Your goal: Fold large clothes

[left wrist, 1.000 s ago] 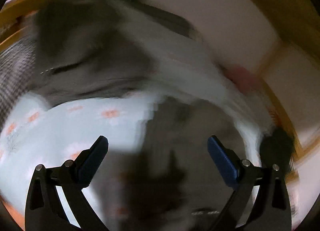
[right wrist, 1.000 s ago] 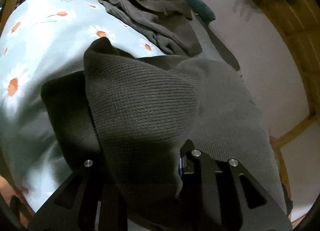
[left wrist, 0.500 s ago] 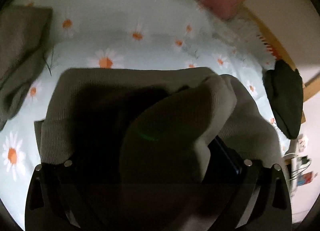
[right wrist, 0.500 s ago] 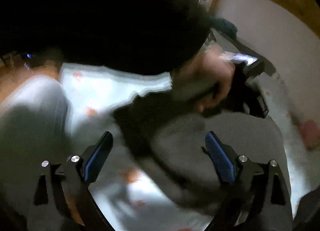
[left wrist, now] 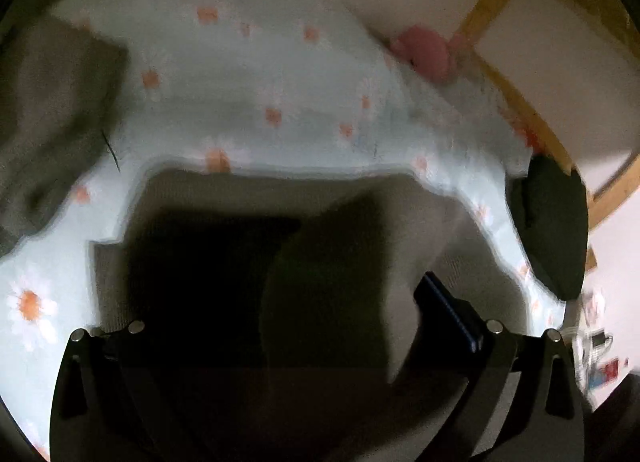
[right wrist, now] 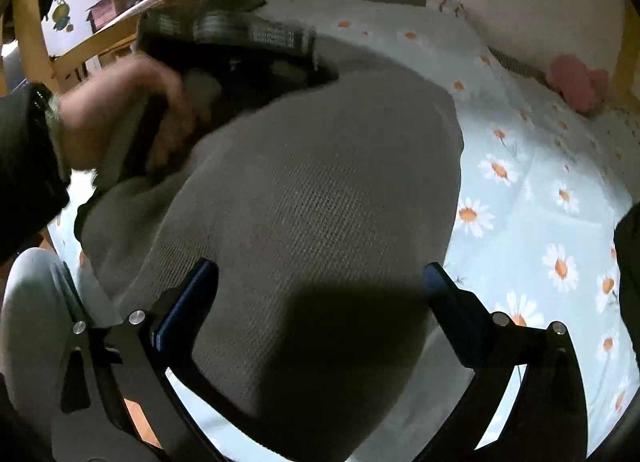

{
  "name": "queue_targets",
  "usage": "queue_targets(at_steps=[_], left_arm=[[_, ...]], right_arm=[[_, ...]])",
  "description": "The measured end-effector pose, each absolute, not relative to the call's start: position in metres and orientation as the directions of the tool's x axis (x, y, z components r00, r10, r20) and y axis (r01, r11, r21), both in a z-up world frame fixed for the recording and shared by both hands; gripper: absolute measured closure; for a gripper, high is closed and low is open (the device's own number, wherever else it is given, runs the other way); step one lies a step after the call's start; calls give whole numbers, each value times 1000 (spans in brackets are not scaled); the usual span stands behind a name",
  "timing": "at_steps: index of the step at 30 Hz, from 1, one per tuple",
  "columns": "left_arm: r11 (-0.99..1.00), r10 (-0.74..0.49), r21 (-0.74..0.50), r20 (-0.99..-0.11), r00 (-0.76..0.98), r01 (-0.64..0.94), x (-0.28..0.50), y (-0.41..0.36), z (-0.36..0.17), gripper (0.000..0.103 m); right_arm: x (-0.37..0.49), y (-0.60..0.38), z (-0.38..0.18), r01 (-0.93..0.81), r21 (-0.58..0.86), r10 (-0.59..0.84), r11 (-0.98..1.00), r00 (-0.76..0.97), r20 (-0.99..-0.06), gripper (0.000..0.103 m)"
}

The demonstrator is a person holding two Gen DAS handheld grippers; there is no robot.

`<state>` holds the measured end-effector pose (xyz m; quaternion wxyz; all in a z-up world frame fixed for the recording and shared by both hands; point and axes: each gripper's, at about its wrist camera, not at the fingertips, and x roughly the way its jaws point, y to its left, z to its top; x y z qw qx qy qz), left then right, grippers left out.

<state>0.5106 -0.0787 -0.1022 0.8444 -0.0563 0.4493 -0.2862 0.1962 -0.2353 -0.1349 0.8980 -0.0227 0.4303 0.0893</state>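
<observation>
- Left gripper [left wrist: 308, 302] is buried under a fold of the grey sweater [right wrist: 320, 190], can't tell if it's clamped.
- Right gripper [right wrist: 316, 282] spread wide over it on the bed [right wrist: 540, 166].
</observation>
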Motion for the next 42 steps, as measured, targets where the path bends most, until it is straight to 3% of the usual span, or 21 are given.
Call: queue_targets(at_steps=[4, 6, 7, 11, 18, 23, 28, 32, 35, 38, 42], left_arm=[[947, -295, -134, -724, 624, 292, 526, -81, -68, 4], [961, -184, -39, -827, 531, 272, 548, -94, -99, 4], [952, -128, 9, -897, 424, 307, 560, -105, -138, 4], [944, -308, -226, -861, 404, 239, 573, -80, -172, 4], [954, -280, -207, -871, 404, 215, 568, -80, -155, 5], [940, -339, -253, -746, 573, 227, 478, -57, -89, 6], [971, -228, -146, -812, 538, 191, 411, -41, -133, 6], [911, -388, -398, -745, 543, 105, 413, 1, -169, 4], [908, -400, -403, -754, 521, 114, 422, 0, -172, 4], [901, -416, -416, -748, 517, 123, 424, -1, -174, 4], [906, -408, -401, -747, 524, 134, 424, 2, -174, 4]], right_arm=[[194, -239, -136, -182, 35, 143, 983, 624, -768, 3], [197, -239, -137, -182, 36, 144, 983, 620, -771, 3], [198, -239, -136, -181, 37, 143, 983, 618, -773, 3], [194, -234, -133, -183, 15, 126, 983, 614, -779, 3], [193, -241, -133, -191, 46, 153, 981, 598, -786, 3], [190, -245, -132, -189, 57, 160, 980, 593, -789, 3], [185, -245, -133, -186, 58, 161, 981, 609, -777, 3], [181, -238, -132, -192, 25, 142, 981, 626, -767, 3], [176, -239, -127, -172, 40, 143, 984, 647, -749, 3], [168, -257, -115, -202, 156, 250, 967, 628, -737, 3], [158, -327, -113, -168, 541, 530, 824, 567, -631, 3]])
